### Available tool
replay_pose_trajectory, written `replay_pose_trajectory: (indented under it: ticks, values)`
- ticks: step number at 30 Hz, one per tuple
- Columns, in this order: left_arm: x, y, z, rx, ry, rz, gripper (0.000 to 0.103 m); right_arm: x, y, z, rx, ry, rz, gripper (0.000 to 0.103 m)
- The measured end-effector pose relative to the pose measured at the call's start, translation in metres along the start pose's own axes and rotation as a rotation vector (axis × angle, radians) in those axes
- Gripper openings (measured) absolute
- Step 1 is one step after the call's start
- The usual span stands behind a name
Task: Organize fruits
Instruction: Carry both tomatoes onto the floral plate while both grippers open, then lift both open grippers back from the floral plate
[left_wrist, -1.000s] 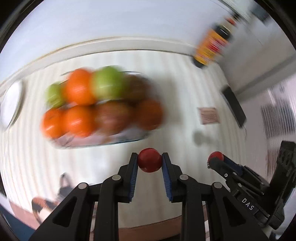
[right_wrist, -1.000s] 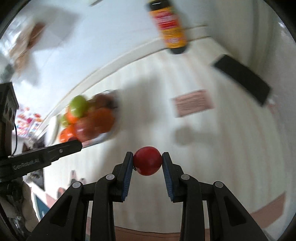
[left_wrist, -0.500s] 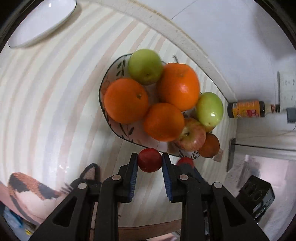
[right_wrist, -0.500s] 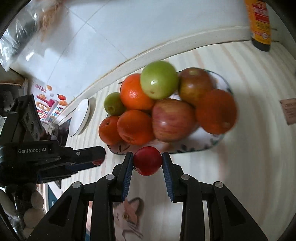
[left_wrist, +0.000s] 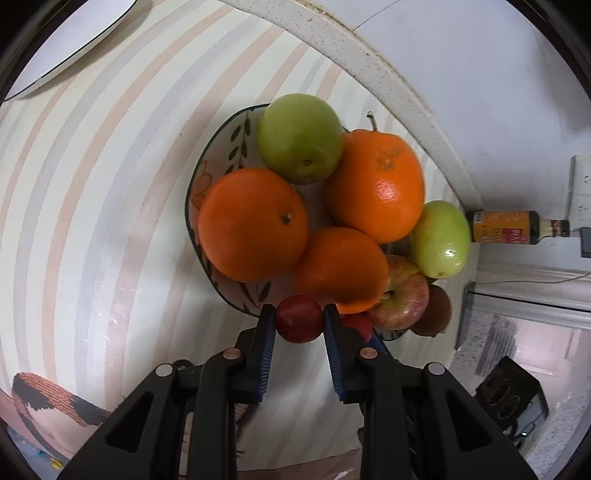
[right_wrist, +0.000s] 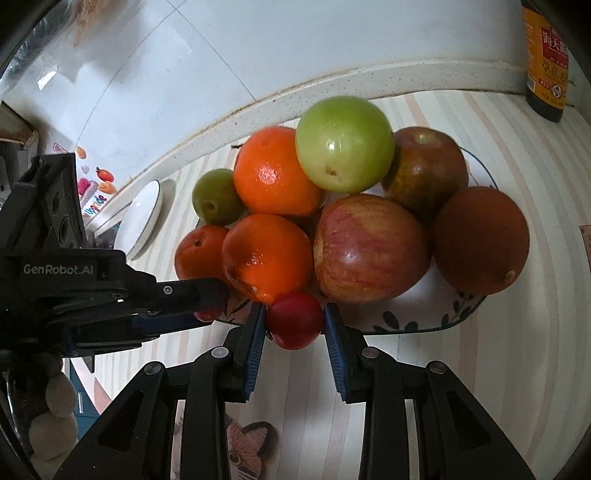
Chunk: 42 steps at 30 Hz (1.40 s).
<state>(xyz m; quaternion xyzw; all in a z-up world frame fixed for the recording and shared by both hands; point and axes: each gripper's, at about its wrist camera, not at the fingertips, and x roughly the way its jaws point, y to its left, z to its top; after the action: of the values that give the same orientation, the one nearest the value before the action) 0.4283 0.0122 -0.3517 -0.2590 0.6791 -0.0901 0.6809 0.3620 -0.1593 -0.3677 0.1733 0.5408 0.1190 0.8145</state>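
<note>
A leaf-patterned bowl (left_wrist: 207, 177) (right_wrist: 424, 325) holds several oranges, green apples and red apples piled high. My left gripper (left_wrist: 299, 314) is shut on a small red fruit (left_wrist: 299, 323) at the bowl's near rim, just below an orange (left_wrist: 340, 269). My right gripper (right_wrist: 294, 312) is shut on another small red fruit (right_wrist: 294, 320), in front of a red apple (right_wrist: 369, 247). In the right wrist view the left gripper (right_wrist: 216, 308) comes in from the left beside it. The right gripper's fruit (left_wrist: 356, 325) peeks out behind the left one's finger.
A dark sauce bottle (left_wrist: 509, 227) (right_wrist: 546, 59) stands by the wall behind the bowl. A white plate (left_wrist: 66, 37) (right_wrist: 142, 221) lies on the striped tablecloth on the bowl's other side. A raised stone ledge runs along the wall.
Both grippers have swung across the table to the bowl and sunk toward its near rim, each still holding its red fruit. The left gripper has rolled. The bowl now looms larger in both views.
</note>
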Motion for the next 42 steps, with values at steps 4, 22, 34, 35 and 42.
replay_pose_trajectory:
  ticks: [4, 22, 34, 35, 42]
  values:
    - [0.002, 0.000, -0.001, 0.000, 0.004, 0.038, 0.027, -0.003, 0.003, -0.001, 0.009, -0.012, 0.012, 0.051]
    - [-0.058, -0.041, -0.049, 0.325, -0.239, 0.443, 0.096, -0.092, -0.004, 0.005, -0.036, -0.037, -0.315, 0.097]
    - [-0.097, -0.065, -0.098, 0.322, -0.384, 0.453, 0.096, -0.146, -0.009, 0.001, -0.106, -0.067, -0.327, 0.098]
    - [-0.103, -0.068, -0.104, 0.326, -0.400, 0.446, 0.096, -0.153, -0.006, 0.000, -0.117, -0.075, -0.328, 0.098]
    - [-0.156, -0.082, -0.153, 0.375, -0.505, 0.420, 0.096, -0.211, 0.021, -0.022, -0.152, -0.142, -0.319, 0.098]
